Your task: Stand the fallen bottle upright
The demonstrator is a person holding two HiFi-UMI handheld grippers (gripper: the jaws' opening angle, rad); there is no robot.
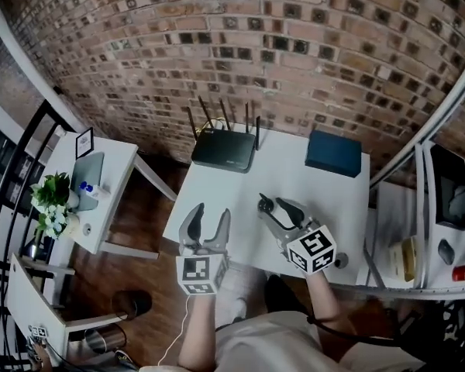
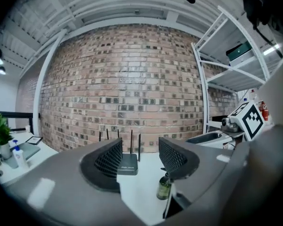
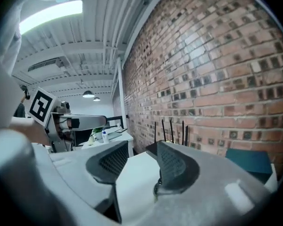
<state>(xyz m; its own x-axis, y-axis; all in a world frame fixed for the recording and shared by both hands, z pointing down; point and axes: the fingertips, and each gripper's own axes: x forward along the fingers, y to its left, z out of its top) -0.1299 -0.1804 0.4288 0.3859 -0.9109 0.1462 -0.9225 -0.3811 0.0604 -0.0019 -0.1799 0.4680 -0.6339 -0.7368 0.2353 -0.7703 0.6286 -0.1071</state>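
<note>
A small dark-green bottle (image 2: 163, 188) with a black cap stands upright on the white table (image 1: 240, 184), showing in the left gripper view just below and beyond the right-hand jaw. My left gripper (image 2: 140, 157) is open with nothing between its jaws, and hovers over the table's near edge (image 1: 209, 217). My right gripper (image 1: 276, 203) is to its right above the table, its jaws also apart and empty (image 3: 137, 161). A dark sliver of the bottle (image 3: 156, 188) peeks out under its right jaw. I cannot pick the bottle out in the head view.
A black router (image 1: 223, 149) with several antennas sits at the table's back, a teal box (image 1: 333, 153) at the back right. White shelving (image 1: 438, 208) stands to the right, a side table with a plant (image 1: 54, 200) to the left, and a brick wall behind.
</note>
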